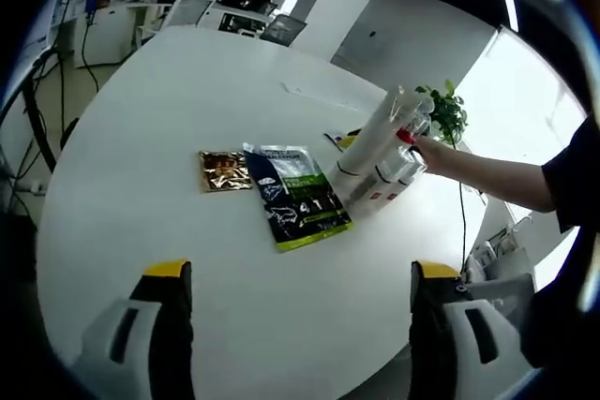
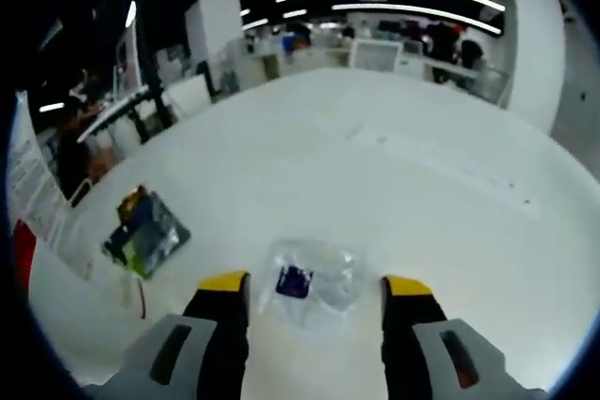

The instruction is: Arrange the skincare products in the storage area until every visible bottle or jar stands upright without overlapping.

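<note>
Your right gripper is spread wide with a clear jar or packet with a dark blue label sitting right between the jaws on the white table, so keep the jaws level and close slowly around its middle. I can't tell whether it's lying down or upright, so check before squeezing. The left gripper is wide open too and holds nothing, well short of the dark green pouch. Just past that pouch, a person's hand touches the leaning white tubes; a gold sachet lies beside it.

White table, gold sachet
</note>
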Motion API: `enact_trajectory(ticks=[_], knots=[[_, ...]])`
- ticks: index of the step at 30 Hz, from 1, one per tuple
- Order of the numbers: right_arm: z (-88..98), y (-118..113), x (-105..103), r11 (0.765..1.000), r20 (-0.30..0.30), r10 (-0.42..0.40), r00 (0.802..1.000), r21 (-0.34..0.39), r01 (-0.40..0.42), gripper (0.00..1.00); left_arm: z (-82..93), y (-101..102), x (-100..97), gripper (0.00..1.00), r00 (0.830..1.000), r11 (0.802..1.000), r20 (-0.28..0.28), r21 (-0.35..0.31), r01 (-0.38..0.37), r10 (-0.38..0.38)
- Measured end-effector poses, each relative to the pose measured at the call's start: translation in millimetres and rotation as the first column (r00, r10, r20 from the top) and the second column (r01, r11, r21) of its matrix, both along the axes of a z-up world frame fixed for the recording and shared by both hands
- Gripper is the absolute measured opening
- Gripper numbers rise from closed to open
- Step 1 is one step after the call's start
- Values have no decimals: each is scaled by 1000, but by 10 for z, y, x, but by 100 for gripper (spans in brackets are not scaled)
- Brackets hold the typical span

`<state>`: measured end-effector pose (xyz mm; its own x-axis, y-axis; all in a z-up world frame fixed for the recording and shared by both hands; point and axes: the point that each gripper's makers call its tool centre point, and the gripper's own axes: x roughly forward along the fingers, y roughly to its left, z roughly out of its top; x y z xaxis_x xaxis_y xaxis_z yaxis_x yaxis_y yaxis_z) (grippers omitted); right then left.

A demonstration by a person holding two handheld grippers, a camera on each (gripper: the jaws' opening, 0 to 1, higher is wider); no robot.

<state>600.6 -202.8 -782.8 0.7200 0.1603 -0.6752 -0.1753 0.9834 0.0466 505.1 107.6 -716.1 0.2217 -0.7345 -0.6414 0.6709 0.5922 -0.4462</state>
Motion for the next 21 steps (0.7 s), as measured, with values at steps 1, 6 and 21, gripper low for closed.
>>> enact_trajectory(ticks=[1,6,21], knots=[[1,11,8,1000,0,7,1000,-2,-7,57,-4,-5,-1,91,1000,1000,-1,-1,0,0],[-13,84,21,993,-12,79,997,-86,-80,50,-29,-25,-13,91,1000,1000,-7,-2,4,-4],[-72,74,49,996,-21,39,999,-83,-40,37,-13,-3,-11,91,1000,1000,-3,-3,4,-4]])
